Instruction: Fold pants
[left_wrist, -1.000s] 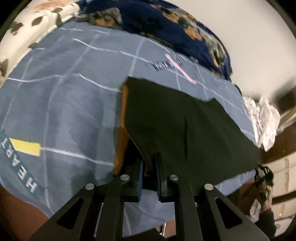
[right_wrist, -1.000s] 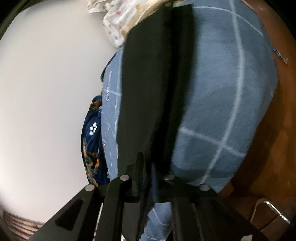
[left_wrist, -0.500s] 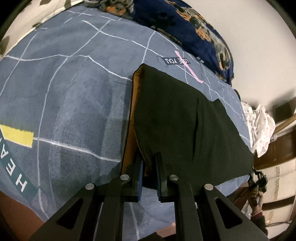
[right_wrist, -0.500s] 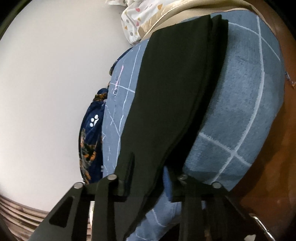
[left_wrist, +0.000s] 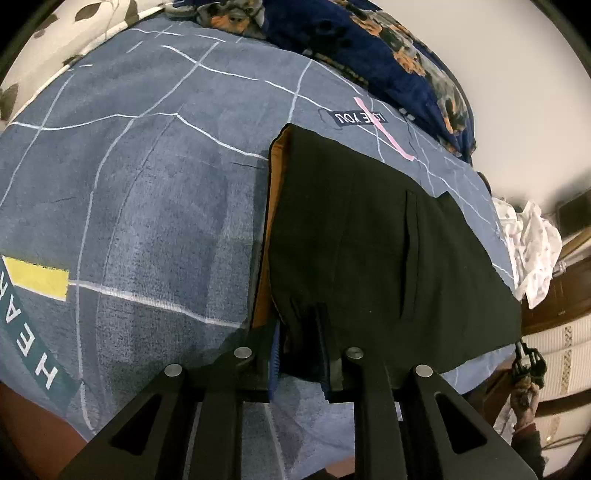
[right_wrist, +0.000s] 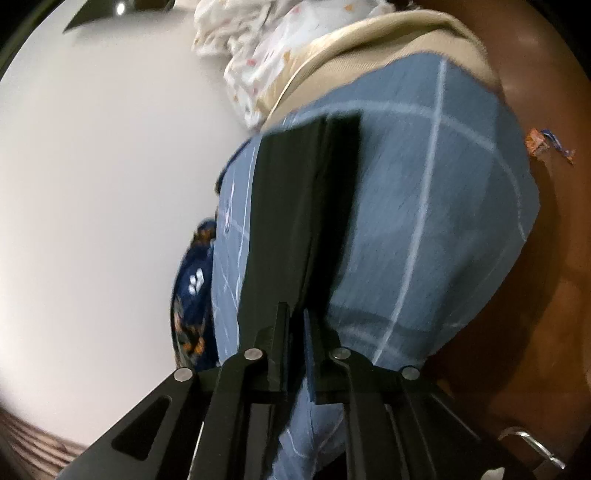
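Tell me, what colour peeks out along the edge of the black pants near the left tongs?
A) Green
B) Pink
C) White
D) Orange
D: in the left wrist view an orange lining shows along the left edge of the black pants, just beyond the left tongs.

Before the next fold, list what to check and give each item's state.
1. Left gripper holds the black pants: ok, bunched fabric sits between its fingers.
2. Right gripper holds the pants: cannot tell; its fingers are close together, but the view is blurred and dark.
3. Pants lie flat on the blue bedsheet: ok, no large wrinkles.
4. Layers line up: probably not ok, an orange lining shows along one edge.
5. Pants fully on the bed: cannot tell at the far end.
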